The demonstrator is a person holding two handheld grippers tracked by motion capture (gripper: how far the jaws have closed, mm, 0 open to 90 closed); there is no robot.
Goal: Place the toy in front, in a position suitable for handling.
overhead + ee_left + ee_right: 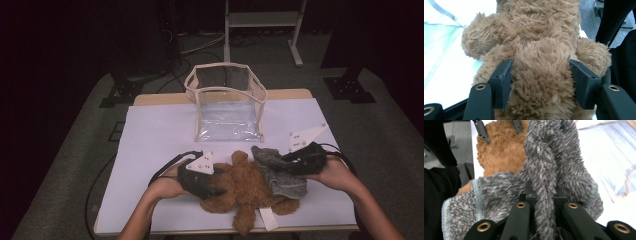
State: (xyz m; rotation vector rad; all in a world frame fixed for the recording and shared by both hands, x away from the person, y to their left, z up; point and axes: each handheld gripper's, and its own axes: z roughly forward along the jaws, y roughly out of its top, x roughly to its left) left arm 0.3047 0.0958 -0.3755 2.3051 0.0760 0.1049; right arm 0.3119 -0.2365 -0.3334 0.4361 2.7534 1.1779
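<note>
Left gripper [216, 186] is clamped around the brown teddy bear [536, 62] on the surface — right gripper [281, 161], just beside it, pinches the grey fuzzy garment [544, 177].

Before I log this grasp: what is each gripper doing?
Left gripper: closed on the brown teddy bear.
Right gripper: shut on the grey fuzzy garment.

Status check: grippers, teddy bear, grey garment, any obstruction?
Left gripper clamped on brown teddy bear. Right gripper shut on grey fuzzy garment. Nothing in the way.
</note>
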